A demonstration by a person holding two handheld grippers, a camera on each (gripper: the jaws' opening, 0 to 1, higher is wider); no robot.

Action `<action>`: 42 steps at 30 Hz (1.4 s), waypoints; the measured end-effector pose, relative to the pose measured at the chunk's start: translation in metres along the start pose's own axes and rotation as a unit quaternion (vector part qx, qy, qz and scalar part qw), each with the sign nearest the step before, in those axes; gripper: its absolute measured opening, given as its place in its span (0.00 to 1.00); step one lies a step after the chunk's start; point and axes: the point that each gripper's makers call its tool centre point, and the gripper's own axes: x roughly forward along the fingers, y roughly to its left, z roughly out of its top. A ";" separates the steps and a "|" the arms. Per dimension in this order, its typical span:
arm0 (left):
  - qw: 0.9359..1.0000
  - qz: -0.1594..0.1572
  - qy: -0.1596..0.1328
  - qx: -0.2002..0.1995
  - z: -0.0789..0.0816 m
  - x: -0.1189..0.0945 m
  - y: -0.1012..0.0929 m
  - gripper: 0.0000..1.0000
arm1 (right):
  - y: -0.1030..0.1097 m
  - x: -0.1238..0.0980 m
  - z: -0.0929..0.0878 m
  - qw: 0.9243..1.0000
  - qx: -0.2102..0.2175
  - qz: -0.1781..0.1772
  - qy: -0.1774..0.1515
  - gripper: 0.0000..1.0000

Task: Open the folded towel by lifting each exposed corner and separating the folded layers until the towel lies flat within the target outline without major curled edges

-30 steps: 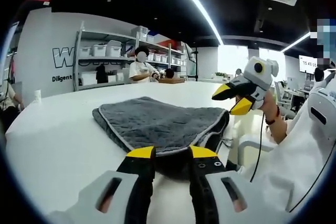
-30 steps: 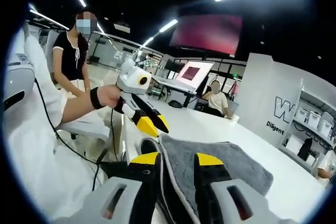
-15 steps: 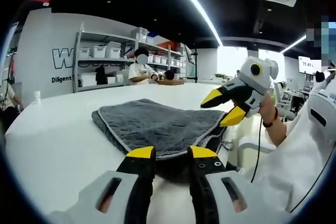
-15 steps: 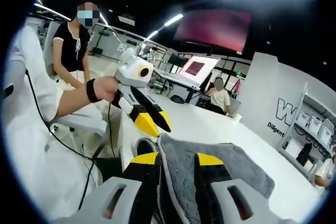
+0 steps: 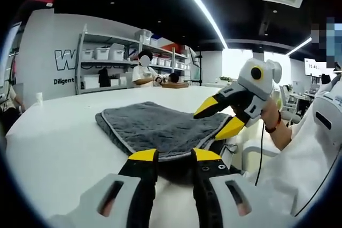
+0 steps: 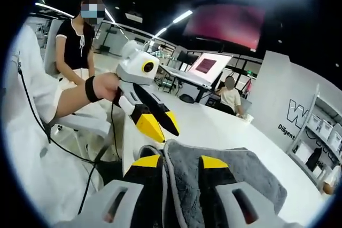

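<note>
The left gripper (image 5: 175,156) shows its two yellow-tipped jaws rising side by side, parted by a narrow gap with nothing clamped between them. In the right gripper view it (image 6: 158,122) comes in from the left, tilted downward, held by a hand (image 6: 105,87) with a dark band at the wrist.

The right gripper (image 6: 180,162) has its jaws parted as well; whether anything lies gripped between them is hard to judge. In the left gripper view it (image 5: 216,117) enters from the right, jaws spread wide and pointing down-left, gripped by the other hand (image 5: 267,117), a red band on its wrist.
</note>
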 end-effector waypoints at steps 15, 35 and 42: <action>1.000 0.014 0.000 0.008 0.006 0.004 0.007 0.28 | -0.002 0.016 0.001 1.000 -0.010 0.003 0.016 0.23; 1.000 0.030 -0.002 -0.004 0.014 0.011 0.025 0.33 | 0.011 0.036 -0.002 0.999 -0.017 0.021 0.030 0.25; 0.999 0.032 -0.002 -0.013 0.014 0.014 0.030 0.33 | 0.013 0.043 -0.005 0.999 -0.025 0.017 0.035 0.27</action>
